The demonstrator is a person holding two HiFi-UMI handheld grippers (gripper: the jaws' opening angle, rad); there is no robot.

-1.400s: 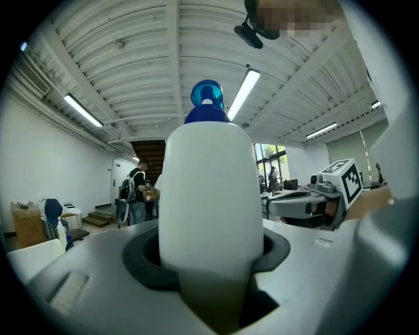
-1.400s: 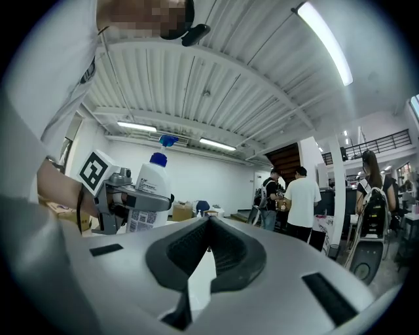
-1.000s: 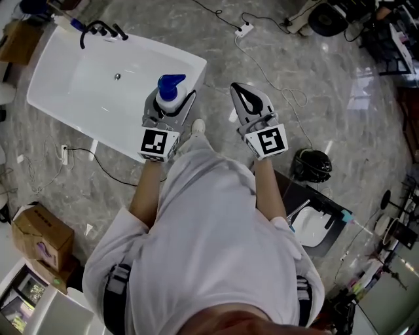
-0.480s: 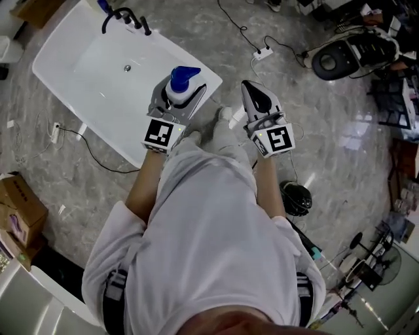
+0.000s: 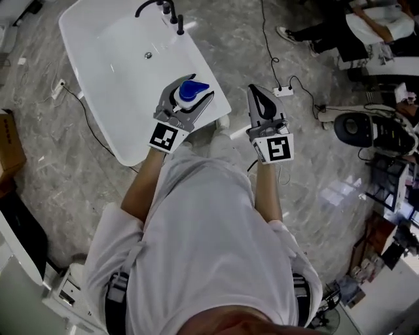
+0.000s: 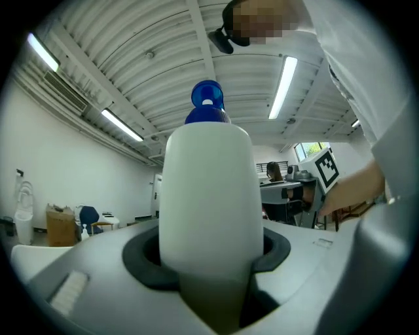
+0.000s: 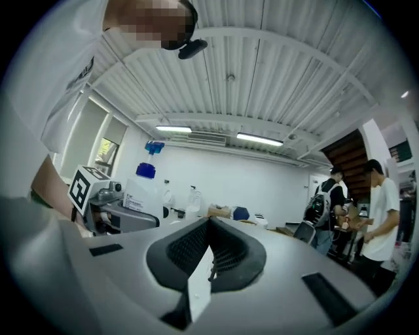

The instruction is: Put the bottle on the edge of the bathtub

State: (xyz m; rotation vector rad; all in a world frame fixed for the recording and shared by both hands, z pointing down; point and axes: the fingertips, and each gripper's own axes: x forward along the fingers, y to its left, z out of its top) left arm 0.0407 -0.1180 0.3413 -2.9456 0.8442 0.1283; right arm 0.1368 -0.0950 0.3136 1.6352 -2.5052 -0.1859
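A white bottle with a blue pump cap (image 5: 192,90) stands upright between the jaws of my left gripper (image 5: 188,99), which is shut on its body. In the head view it hangs over the near right rim of the white bathtub (image 5: 219,98). The left gripper view is filled by the bottle (image 6: 207,196), with the jaws pressed on both sides of it. To the right my right gripper (image 5: 257,91) is over the floor beside the tub, shut and holding nothing. Its own view shows the closed pads (image 7: 209,229) and the bottle (image 7: 141,188) off to the left.
A black faucet (image 5: 160,8) stands at the tub's far end. A power strip with cables (image 5: 283,90) lies on the marble floor to the right. A cardboard box (image 5: 8,141) is at the left edge. A seated person (image 5: 370,26) and a black chair base (image 5: 353,127) are at the right.
The person has moved round the tub's end, so the tub now stretches away ahead. The bottle stays gripped over the near right rim. The right gripper stays shut beside it.
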